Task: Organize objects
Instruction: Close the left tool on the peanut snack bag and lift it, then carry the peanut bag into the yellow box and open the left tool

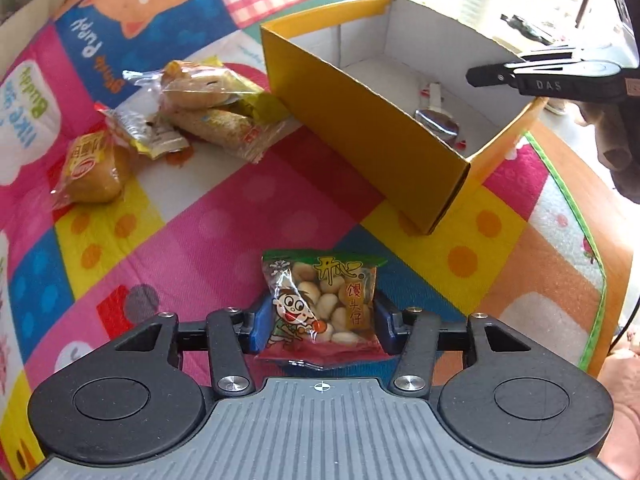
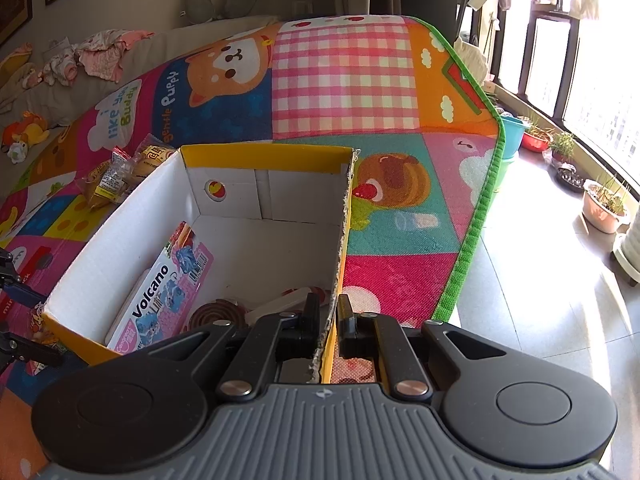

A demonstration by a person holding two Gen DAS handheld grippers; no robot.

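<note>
Landmark for all positions: the yellow cardboard box (image 1: 360,120), open-topped, white inside, standing on the patchwork play mat (image 1: 224,216).

Left gripper (image 1: 318,320): a small snack bag (image 1: 320,304) of round biscuits, cartoon boy printed on the front, sits between the blue pads (image 1: 256,328). Both pads lie against the bag's sides, so the jaws are clamped on the bag. The bag is in front of the box's near corner, outside the box, over the mat.

Right gripper (image 2: 329,316): jaws drawn together on the box's right side wall (image 2: 344,240), one black finger inside the box, the other outside. The torn cardboard edge runs up between them. From the left wrist view this gripper (image 1: 476,74) appears over the far right rim of the box.

Inside the box: a pink card packet (image 2: 160,284) printed "Volcano" leans against the left inner wall. Beside it on the floor, a brown spiral disc (image 2: 218,314) and a white-and-red wrapped item, partly hidden by the gripper. A round hole (image 2: 215,191) is cut in the far wall.

Left of the box, on the mat: a loose pile of wrapped breads and cakes (image 1: 208,108), one roll touching the box's left wall. A single wrapped bun (image 1: 94,172) lies further left, apart from the pile.
</note>
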